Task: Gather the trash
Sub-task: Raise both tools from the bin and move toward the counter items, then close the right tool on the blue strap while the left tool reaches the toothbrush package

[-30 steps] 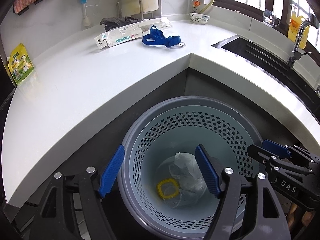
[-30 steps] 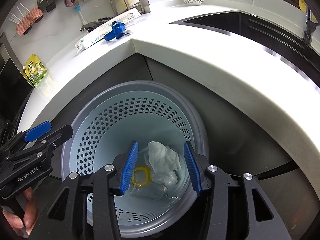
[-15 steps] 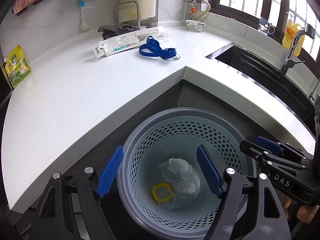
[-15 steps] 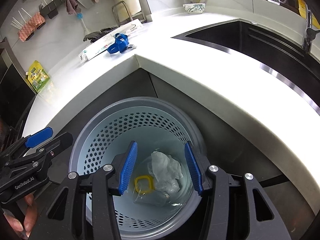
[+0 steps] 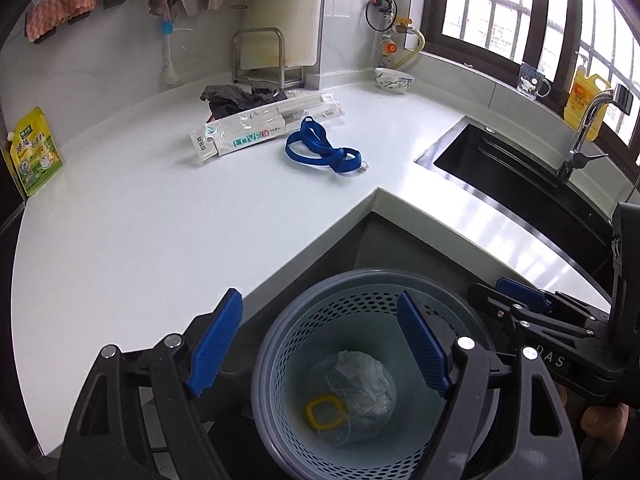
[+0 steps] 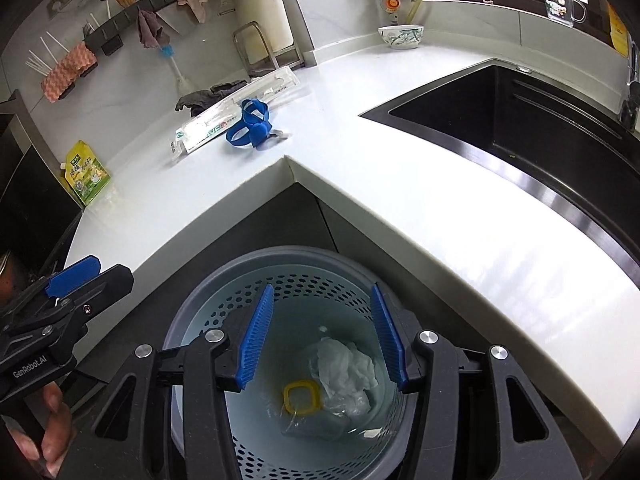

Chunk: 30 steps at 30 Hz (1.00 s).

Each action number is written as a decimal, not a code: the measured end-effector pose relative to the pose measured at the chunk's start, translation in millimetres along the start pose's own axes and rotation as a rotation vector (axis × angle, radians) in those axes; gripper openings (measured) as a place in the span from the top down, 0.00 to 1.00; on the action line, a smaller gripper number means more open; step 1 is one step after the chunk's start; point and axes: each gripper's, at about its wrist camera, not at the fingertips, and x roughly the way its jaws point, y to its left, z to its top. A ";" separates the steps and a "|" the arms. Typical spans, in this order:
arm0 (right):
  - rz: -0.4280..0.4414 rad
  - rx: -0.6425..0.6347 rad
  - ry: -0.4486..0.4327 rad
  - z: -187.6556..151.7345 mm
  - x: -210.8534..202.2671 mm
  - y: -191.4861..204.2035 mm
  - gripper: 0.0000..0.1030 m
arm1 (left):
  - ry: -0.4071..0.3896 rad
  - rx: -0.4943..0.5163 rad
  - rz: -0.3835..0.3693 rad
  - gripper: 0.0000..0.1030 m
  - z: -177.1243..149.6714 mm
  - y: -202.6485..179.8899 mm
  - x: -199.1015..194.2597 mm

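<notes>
A grey perforated trash bin (image 5: 280, 360) (image 6: 192, 320) stands on the floor below the counter corner. Inside lie a crumpled white tissue (image 5: 360, 376) (image 6: 344, 368), a yellow ring (image 5: 322, 412) (image 6: 301, 398) and a clear plastic cup (image 6: 312, 426). My left gripper (image 5: 320, 344) is open and empty above the bin. My right gripper (image 6: 322, 336) is open and empty above the bin too. On the white counter (image 5: 160, 216) lie a blue strap (image 5: 320, 152) (image 6: 250, 124) and a clear plastic package (image 5: 264, 128) (image 6: 232, 110).
A dark cloth (image 5: 236, 100) lies behind the package. A yellow-green pouch (image 5: 34, 152) leans at the far left. A bowl (image 5: 394, 79) stands at the back. The black sink (image 5: 520, 184) (image 6: 520, 120) with a tap (image 5: 584, 136) is on the right.
Both grippers have risen and pulled back from the bin, so more of the counter shows. Both stay open and empty. The trash in the bin has not moved.
</notes>
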 end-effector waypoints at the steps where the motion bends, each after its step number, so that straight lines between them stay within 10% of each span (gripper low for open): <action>1: 0.004 -0.001 0.000 4.8 2.1 0.6 0.53 | -0.002 -0.001 0.002 0.24 3.5 1.3 1.0; 30: 0.042 -0.215 0.006 152.4 130.0 74.3 0.46 | -0.066 -0.040 0.139 0.21 120.4 94.3 81.0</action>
